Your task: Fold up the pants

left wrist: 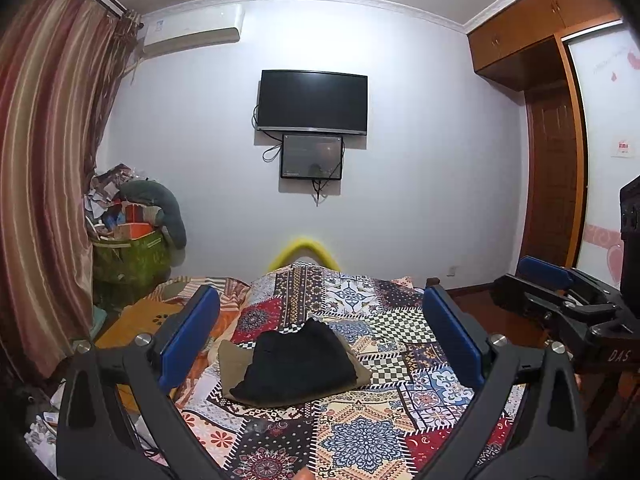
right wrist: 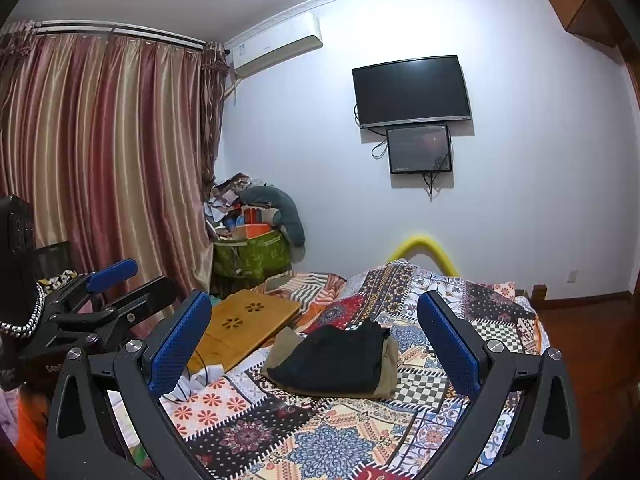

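Centre of both wrist views: folded black pants (left wrist: 298,362) lie on a patchwork bedspread (left wrist: 360,436), stacked on a folded khaki garment (left wrist: 230,364) whose edges show at the left and lower right of the black pile. The stack looks compact, roughly rectangular, flat on the bed.

Left gripper (left wrist: 320,344): jaws spread wide, blue pads at left and right of frame, nothing between them. It is held above the bed, apart from the pants, which sit framed in the gap.

Right gripper (right wrist: 316,344): jaws likewise wide apart, empty, clear of the cloth. It also appears at the right edge of the left wrist view; the left gripper shows at the lower left of the right wrist view.

Left of centre, right wrist view: wooden lap tray (right wrist: 240,326) with flower cut-outs lies on the bed, near the stack but not touching it. White cable and paper bits (right wrist: 200,382) lie below it.

Upper frame: wall-mounted TV (left wrist: 312,102), smaller screen (left wrist: 312,156) just beneath, air conditioner (left wrist: 192,30) upper left, striped curtain (left wrist: 44,160) along the left edge. Green bag of clutter (left wrist: 132,256) stands in the corner.
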